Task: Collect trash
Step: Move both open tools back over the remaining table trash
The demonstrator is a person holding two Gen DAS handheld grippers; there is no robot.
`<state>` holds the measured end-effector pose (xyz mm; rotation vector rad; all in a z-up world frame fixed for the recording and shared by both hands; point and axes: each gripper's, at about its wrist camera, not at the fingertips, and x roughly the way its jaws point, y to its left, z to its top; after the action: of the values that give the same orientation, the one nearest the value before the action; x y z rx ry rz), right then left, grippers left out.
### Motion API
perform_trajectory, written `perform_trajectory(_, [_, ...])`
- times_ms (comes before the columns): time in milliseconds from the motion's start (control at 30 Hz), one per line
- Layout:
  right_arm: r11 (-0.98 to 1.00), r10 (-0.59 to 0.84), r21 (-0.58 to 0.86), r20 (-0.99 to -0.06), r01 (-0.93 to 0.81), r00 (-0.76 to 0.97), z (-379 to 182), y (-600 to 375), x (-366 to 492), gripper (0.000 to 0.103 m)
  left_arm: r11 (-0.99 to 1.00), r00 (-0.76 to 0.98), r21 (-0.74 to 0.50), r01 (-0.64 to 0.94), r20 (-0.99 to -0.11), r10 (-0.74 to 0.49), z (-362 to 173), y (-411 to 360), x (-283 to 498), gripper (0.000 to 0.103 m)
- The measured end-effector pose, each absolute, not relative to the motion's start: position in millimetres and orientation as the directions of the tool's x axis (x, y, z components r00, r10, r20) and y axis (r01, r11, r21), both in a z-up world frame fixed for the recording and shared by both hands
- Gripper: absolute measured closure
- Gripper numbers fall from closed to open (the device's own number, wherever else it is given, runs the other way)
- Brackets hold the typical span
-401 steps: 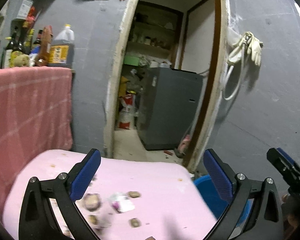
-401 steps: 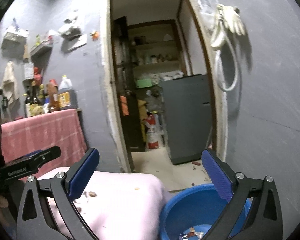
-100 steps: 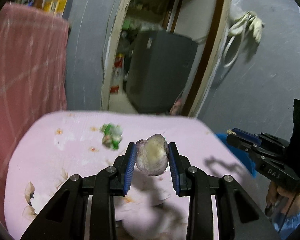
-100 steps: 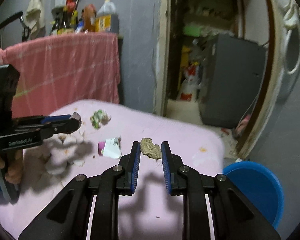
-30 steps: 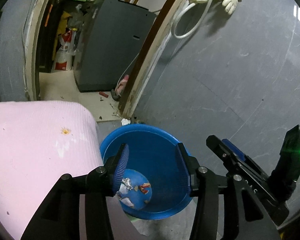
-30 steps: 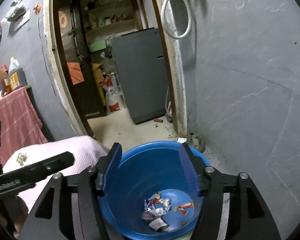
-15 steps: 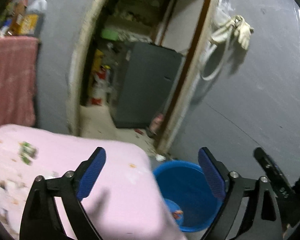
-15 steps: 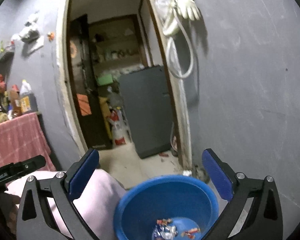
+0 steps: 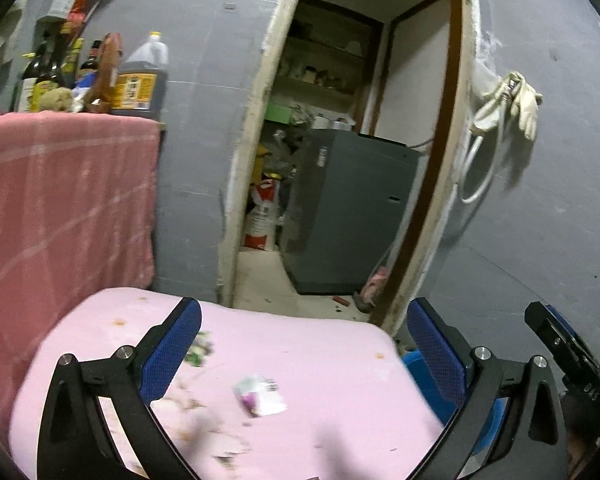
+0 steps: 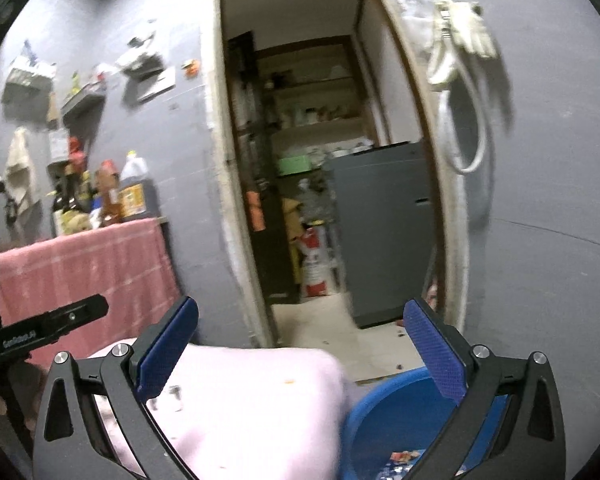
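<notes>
The left gripper (image 9: 304, 344) has just been opening; its jaws stand wide with nothing between them, above a pink tablecloth (image 9: 308, 344). A white-and-purple wrapper (image 9: 260, 394) lies ahead between the fingers, green-white scraps (image 9: 199, 350) touch the left finger's edge, and a blue basin (image 9: 416, 364) sits behind the right finger.

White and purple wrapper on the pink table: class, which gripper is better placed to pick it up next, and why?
Probably the left gripper. It is open and empty, and the wrapper lies on the pink table between its fingers. The right gripper, also open, faces the table's corner and the blue tub.
</notes>
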<state>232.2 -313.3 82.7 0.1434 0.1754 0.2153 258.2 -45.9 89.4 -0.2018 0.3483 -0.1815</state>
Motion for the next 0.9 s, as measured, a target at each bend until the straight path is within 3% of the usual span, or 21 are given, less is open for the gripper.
perform_trajectory(533, [0.924,0.378,0.003,-0.143,-0.382,0.915,67.6,-196.2,224.6,0.0,0.981,0.954,-0.195,0.005,-0.292,-0.063,68.7,55.0,240.3,0.002])
perform_trajectory(700, [0.913,0.382,-0.046,-0.255,-0.406,0.888,54.8,-168.4,238.5,0.0,0.985,0.943,-0.17,-0.025,-0.331,-0.033,55.8,70.6,251.0,0.002])
perform_trajectory(900, [0.904,0.35,-0.043,-0.496,-0.425,0.795,23.8,-145.8,271.2,0.0,0.985,0.887,-0.174,-0.016,-0.457,-0.066,32.3,79.9,277.1,0.002])
